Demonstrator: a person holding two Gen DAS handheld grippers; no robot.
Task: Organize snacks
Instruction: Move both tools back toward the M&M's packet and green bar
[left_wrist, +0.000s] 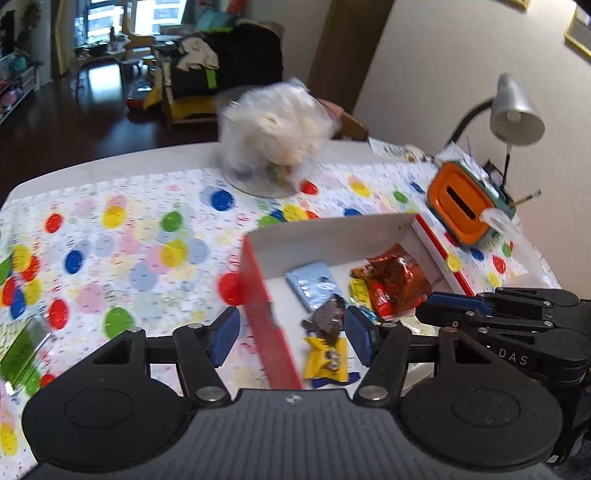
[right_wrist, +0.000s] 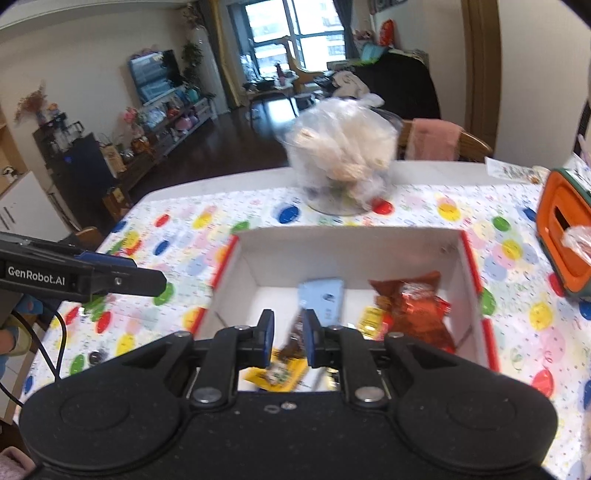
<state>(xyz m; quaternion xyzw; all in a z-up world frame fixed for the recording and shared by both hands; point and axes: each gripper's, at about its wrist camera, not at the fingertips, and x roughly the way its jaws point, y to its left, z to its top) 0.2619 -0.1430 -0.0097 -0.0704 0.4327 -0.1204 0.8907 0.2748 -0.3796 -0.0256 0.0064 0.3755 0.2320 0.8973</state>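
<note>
The snacks lie inside a white box with red outer walls (right_wrist: 466, 254), which stands on the tabletop (left_wrist: 122, 236) with its spotted cloth. A pale blue packet (right_wrist: 320, 295) rests near the back wall, an orange-red foil bag (right_wrist: 413, 306) to the right of it, a small yellow sachet (right_wrist: 373, 319) beside the bag, and a dark brown wrapper (left_wrist: 327, 317) and a yellow packet (left_wrist: 327, 363) toward the front.

All are judged to be light, soft and crinkly; the foil is likely to be slippery, and the contents could be crushed by a hard squeeze. A grip is best taken on a flat sealed edge or a corner, not across the puffed middle.

The left tool (left_wrist: 291, 341) stands about half open above the box's left wall, and nothing is held between its pads. The right tool (right_wrist: 288, 338) is nearly closed over the front of the box; the brown wrapper shows in the narrow gap, but whether it is gripped or merely lies behind cannot be told.
</note>
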